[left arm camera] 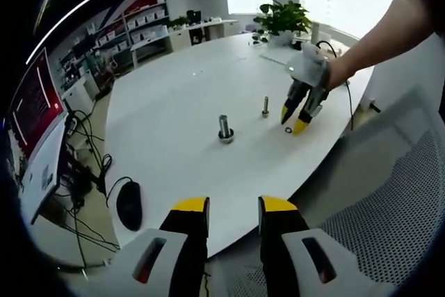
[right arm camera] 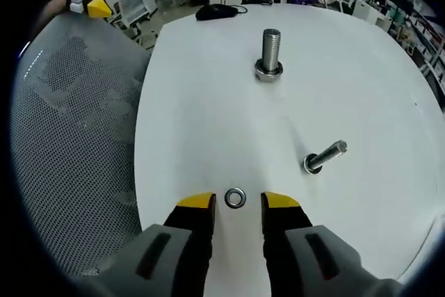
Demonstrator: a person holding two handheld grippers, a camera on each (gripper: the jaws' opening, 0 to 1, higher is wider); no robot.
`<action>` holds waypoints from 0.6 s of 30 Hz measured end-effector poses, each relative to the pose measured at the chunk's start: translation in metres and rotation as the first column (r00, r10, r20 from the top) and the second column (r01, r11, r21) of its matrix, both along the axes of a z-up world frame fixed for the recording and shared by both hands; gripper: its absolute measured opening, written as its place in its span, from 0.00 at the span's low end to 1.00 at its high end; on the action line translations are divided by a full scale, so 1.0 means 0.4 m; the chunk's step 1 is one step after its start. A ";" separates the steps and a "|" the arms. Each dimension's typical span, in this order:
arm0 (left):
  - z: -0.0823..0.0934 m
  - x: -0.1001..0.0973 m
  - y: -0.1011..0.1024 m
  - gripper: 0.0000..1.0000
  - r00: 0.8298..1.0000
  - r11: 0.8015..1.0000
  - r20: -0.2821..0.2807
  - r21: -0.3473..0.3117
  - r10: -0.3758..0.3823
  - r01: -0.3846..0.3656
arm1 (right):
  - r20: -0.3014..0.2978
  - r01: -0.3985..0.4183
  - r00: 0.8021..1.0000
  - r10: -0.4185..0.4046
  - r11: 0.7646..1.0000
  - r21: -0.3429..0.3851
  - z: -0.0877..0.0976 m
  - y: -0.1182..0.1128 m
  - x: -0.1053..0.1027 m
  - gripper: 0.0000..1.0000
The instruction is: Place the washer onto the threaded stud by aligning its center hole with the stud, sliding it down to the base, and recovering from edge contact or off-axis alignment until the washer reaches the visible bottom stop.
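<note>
Glossy white table (right arm camera: 208,102): flat steel washer (right arm camera: 235,198) between spread right gripper (right arm camera: 236,203) jaws; threaded stud (right arm camera: 270,52) upright; left gripper (left arm camera: 233,206) spread, off-table.

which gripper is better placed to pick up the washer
Right. The right gripper is open with the washer lying between its fingertips on the table; the left gripper hangs back at the table's edge.

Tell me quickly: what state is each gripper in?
Left gripper: open, holding nothing.
Right gripper: open, jaws either side of the washer lying on the table.
</note>
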State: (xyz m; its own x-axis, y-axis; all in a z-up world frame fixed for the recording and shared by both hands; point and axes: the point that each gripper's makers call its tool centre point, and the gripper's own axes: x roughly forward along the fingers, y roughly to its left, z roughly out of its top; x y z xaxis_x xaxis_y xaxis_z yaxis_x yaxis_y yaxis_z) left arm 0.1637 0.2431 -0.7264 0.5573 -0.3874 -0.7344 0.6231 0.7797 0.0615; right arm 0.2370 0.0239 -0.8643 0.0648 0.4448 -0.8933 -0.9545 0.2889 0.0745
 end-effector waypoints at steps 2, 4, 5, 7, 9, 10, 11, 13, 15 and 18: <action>0.000 0.001 0.001 0.26 1.000 1.000 0.001 0.001 0.001 -0.001 | 0.022 -0.042 0.999 0.042 0.999 -0.023 -0.003 -0.002 0.001 0.28; 0.001 0.002 0.001 0.26 1.000 1.000 0.002 0.001 0.000 0.000 | 0.059 -0.107 0.992 0.110 0.993 -0.049 -0.003 -0.005 -0.002 0.28; 0.001 0.003 0.001 0.26 1.000 1.000 0.004 0.001 0.000 0.000 | 0.071 -0.128 0.989 0.132 0.990 -0.059 -0.003 -0.006 -0.005 0.28; 0.003 0.004 0.002 0.26 1.000 1.000 0.007 -0.001 0.003 -0.003 | 0.065 -0.145 0.987 0.149 0.987 -0.061 -0.005 -0.003 -0.016 0.26; 0.003 0.004 0.002 0.26 1.000 1.000 0.007 -0.002 0.006 -0.006 | 0.069 -0.160 0.984 0.165 0.985 -0.070 -0.007 -0.004 -0.013 0.24; 0.003 0.004 0.002 0.26 1.000 1.000 0.007 0.000 0.006 -0.006 | 0.067 -0.169 0.982 0.174 0.983 -0.073 -0.007 -0.003 -0.013 0.24; 0.003 0.004 0.002 0.26 1.000 1.000 0.006 0.001 0.005 -0.005 | 0.065 -0.174 0.982 0.179 0.982 -0.078 -0.006 -0.003 -0.014 0.23; 0.002 0.003 0.002 0.26 1.000 1.000 0.005 0.006 0.002 -0.002 | 0.060 -0.185 0.980 0.190 0.979 -0.091 -0.006 -0.001 -0.011 0.21; 0.002 0.003 0.002 0.26 1.000 1.000 0.007 0.006 0.004 -0.004 | 0.049 -0.199 0.978 0.205 0.974 -0.107 -0.006 -0.002 -0.008 0.19; 0.003 0.004 0.004 0.26 1.000 1.000 0.010 0.006 0.008 -0.008 | 0.033 -0.237 0.969 0.243 0.962 -0.136 -0.008 -0.004 -0.008 0.19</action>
